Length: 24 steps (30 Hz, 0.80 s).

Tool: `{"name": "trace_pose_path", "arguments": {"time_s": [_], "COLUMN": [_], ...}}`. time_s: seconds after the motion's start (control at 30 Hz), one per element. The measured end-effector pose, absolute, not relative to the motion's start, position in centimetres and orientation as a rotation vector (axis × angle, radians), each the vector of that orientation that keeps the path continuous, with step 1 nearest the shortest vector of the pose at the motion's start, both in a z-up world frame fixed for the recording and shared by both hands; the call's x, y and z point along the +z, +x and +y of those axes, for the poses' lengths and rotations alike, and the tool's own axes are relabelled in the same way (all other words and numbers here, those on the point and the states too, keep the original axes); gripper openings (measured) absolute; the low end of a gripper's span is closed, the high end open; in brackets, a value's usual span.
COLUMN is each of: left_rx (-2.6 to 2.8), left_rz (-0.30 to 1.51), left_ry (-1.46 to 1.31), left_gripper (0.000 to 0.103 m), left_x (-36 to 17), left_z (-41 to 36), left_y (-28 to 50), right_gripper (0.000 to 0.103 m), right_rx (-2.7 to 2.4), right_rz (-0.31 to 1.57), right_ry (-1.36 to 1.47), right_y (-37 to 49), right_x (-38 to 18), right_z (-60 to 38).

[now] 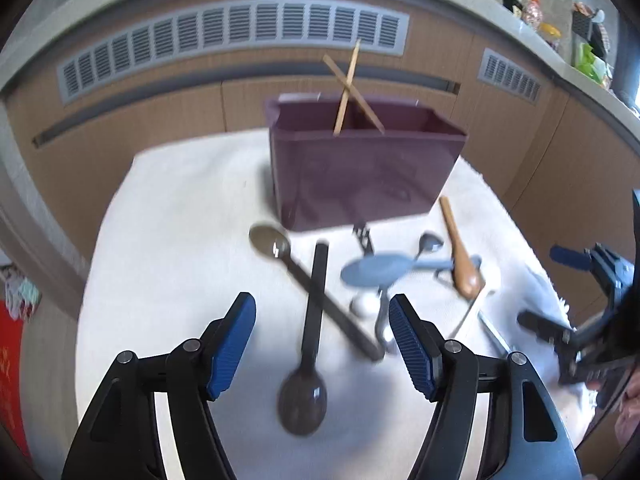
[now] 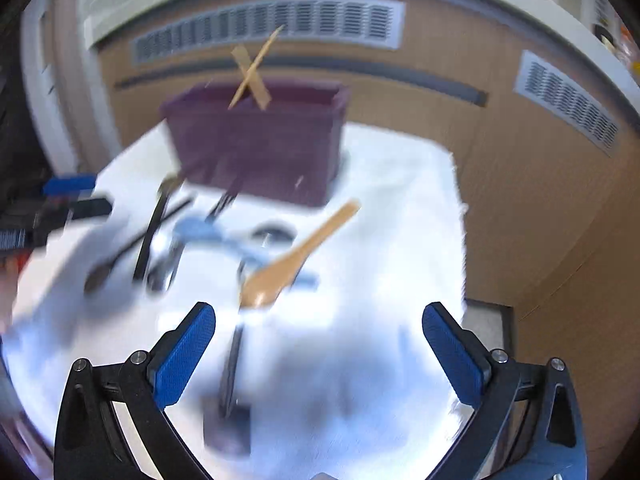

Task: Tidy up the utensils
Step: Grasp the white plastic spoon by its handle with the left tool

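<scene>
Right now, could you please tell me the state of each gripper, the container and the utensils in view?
left gripper: open, empty, above the black spoons.
right gripper: open, empty.
purple container: upright on the white cloth.
chopsticks: in the container, crossed.
black spoons: on the cloth, crossed.
wooden spoon: lying over the blue spoon.

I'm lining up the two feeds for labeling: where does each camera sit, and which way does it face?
Left wrist: sits on the left gripper, looking forward and down at the crossed dark spoons and purple bin; its own open jaws show, with the right gripper at the right edge.
Right wrist: sits on the right gripper, facing the wooden spoon and bin; open jaws show, frame blurred.
Shared: bin with chopsticks, white cloth, blue spoon.
</scene>
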<state>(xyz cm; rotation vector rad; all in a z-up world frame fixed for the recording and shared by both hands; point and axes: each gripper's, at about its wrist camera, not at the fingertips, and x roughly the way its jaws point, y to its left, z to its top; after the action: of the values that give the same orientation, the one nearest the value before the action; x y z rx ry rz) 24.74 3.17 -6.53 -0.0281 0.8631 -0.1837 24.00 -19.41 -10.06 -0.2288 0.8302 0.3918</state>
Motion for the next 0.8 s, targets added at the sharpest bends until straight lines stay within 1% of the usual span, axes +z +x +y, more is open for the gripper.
{"name": "trace_pose_path", "arguments": {"time_s": [0.07, 0.1, 0.13, 0.17, 0.2, 0.23, 0.27, 0.3, 0.33, 0.37, 0.63, 0.8], "left_rx": [-0.183, -0.183, -0.183, -0.184, -0.187, -0.190, -0.195, -0.203, -0.210, -0.220, -0.407, -0.638], "left_rz": [0.884, 0.890, 0.896, 0.900, 0.904, 0.909, 0.912, 0.911, 0.911, 0.909, 0.938, 0.995], "left_ry": [-0.051, -0.056, -0.060, -0.064, -0.068, -0.068, -0.065, -0.059, -0.051, -0.040, 0.047, 0.100], "left_gripper": [0.070, 0.070, 0.070, 0.070, 0.070, 0.070, 0.070, 0.070, 0.070, 0.070, 0.070, 0.070], "left_x": [-7.2, -7.3, -7.4, -7.5, -7.6, -7.6, -7.6, -7.5, -7.4, -7.3, -7.7, -7.8], "left_z": [3.5, 3.7, 3.7, 3.7, 3.6, 3.5, 3.3, 3.1, 2.9, 2.7, -1.5, -6.5], "left_y": [24.3, 24.2, 24.2, 24.2, 24.2, 24.3, 24.2, 24.1, 24.0, 23.8, 23.7, 25.5], "right_gripper": [0.101, 0.097, 0.085, 0.065, 0.055, 0.042, 0.036, 0.033, 0.015, 0.007, 0.005, 0.005], "right_rx": [0.410, 0.426, 0.450, 0.463, 0.471, 0.477, 0.486, 0.491, 0.502, 0.507, 0.525, 0.506], "right_rz": [0.844, 0.854, 0.869, 0.884, 0.900, 0.924, 0.936, 0.935, 0.944, 0.955, 0.982, 0.970], "right_ry": [-0.259, -0.264, -0.272, -0.282, -0.287, -0.282, -0.265, -0.250, -0.248, -0.249, -0.219, -0.210], "right_y": [22.7, 22.3, 22.0, 22.0, 22.1, 22.3, 22.4, 22.5, 22.6, 22.7, 20.0, 18.2], "right_x": [-11.0, -11.3, -11.7, -12.1, -12.4, -12.9, -13.1, -12.9, -12.9, -12.8, -11.8, -11.6], "right_z": [-18.5, -18.1, -17.6, -17.1, -16.7, -16.4, -16.3, -16.3, -16.2, -16.2, -18.3, -20.0]}}
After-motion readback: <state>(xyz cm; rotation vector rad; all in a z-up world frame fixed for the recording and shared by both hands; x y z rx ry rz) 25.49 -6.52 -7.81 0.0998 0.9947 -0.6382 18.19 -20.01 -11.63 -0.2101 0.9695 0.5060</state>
